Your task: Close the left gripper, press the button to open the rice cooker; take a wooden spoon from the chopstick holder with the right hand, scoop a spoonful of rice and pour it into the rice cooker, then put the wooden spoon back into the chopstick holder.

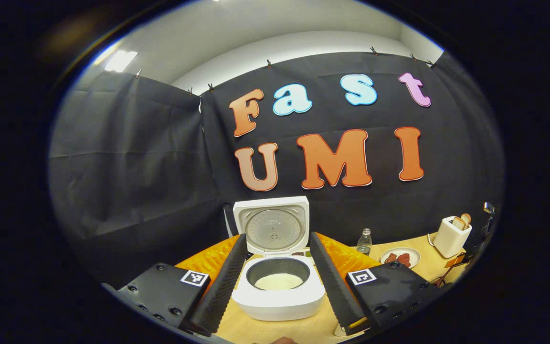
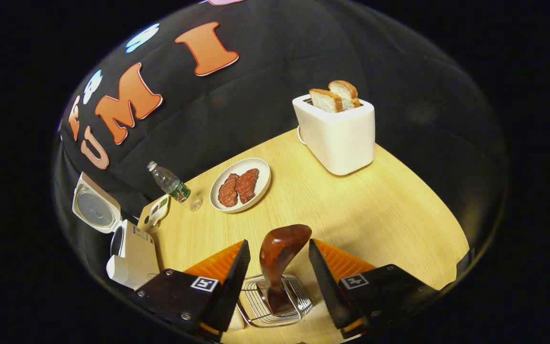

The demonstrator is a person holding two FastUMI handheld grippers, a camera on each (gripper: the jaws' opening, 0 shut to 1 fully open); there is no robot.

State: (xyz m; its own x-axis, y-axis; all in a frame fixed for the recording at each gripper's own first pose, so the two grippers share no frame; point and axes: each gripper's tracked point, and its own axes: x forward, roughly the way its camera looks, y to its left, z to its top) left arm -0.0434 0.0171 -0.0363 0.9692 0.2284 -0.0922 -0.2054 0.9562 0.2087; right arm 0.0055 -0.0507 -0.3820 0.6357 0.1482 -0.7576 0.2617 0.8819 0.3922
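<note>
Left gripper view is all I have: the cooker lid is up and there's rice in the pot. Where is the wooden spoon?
Observer: The wooden spoon stands in the wire chopstick holder, broad end up.
Operator: Is the right gripper holding it?
Observer: No. The right gripper has its jaws open, one on either side of the spoon, with a gap on both sides.
Operator: Where does the holder sit?
Observer: On the wooden table, on its near side, well apart from the toaster at the far edge.
</note>
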